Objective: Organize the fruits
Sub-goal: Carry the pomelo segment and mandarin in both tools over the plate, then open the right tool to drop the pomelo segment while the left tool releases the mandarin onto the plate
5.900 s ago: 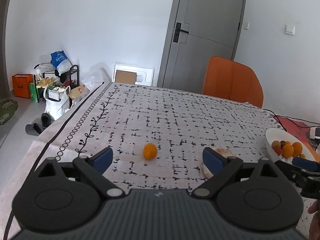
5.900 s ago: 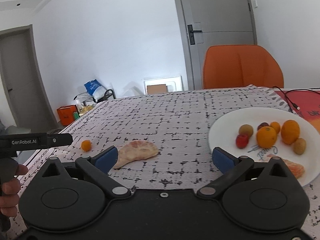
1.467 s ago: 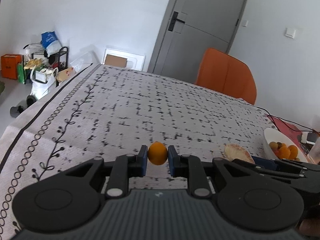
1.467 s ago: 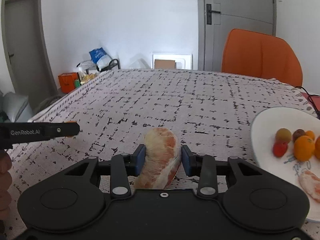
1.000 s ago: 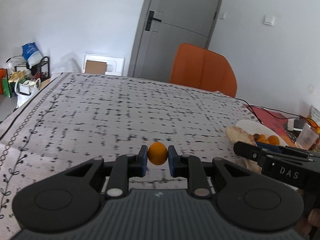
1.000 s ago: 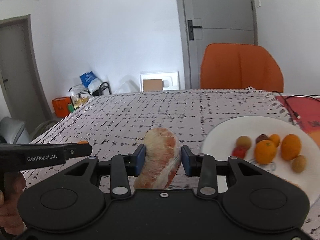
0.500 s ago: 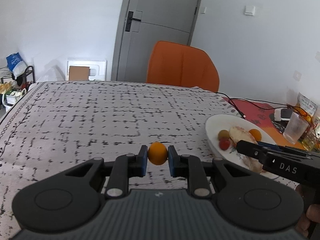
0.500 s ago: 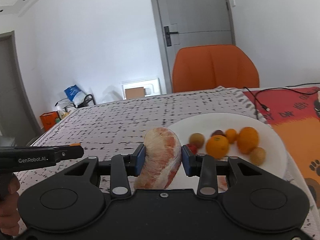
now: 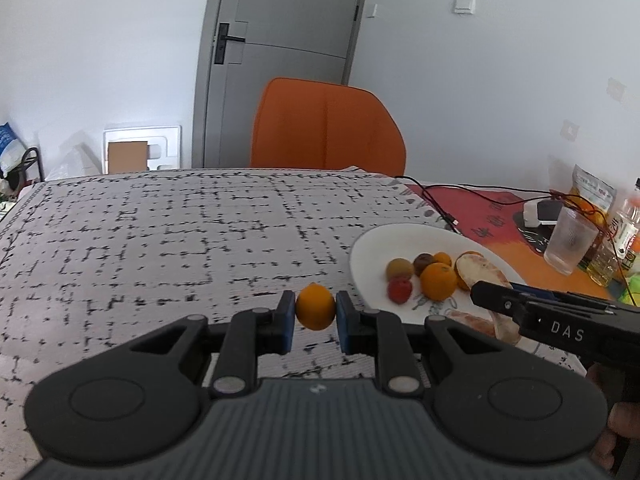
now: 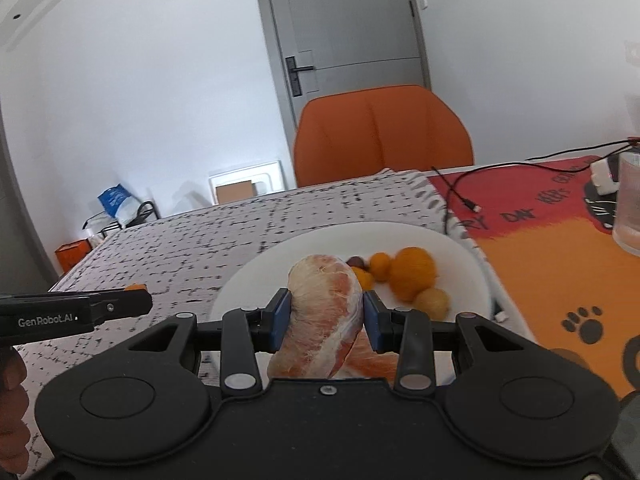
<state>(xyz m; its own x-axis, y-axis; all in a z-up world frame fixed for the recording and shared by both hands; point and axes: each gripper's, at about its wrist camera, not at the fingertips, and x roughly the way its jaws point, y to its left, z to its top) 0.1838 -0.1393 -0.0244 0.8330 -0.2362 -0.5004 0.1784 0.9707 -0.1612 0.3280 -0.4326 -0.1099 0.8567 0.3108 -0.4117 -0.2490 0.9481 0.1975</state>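
My left gripper (image 9: pixel 316 312) is shut on a small orange fruit (image 9: pixel 315 306), held above the patterned tablecloth just left of the white plate (image 9: pixel 376 248). My right gripper (image 10: pixel 323 316) is shut on a peeled pomelo segment (image 10: pixel 324 316), hanging over the near part of the white plate (image 10: pixel 264 276). The plate carries oranges (image 10: pixel 412 272), a brownish fruit (image 10: pixel 431 302), a red fruit (image 9: pixel 399 289) and another peeled segment (image 10: pixel 372 360). In the left wrist view the right gripper's body (image 9: pixel 552 320) reaches over the plate with the pomelo segment (image 9: pixel 478 270).
An orange chair (image 9: pixel 326 128) stands behind the table. To the right of the plate lie a red and orange mat (image 10: pixel 560 248), a black cable (image 10: pixel 464 196), a clear glass (image 9: pixel 570 240) and bottles (image 9: pixel 624 236). The tablecloth (image 9: pixel 160 232) stretches to the left.
Both grippers have swung to the right with their fruit. The plate has come from the right edge toward the middle of both views; the pomelo segment now hangs over it.
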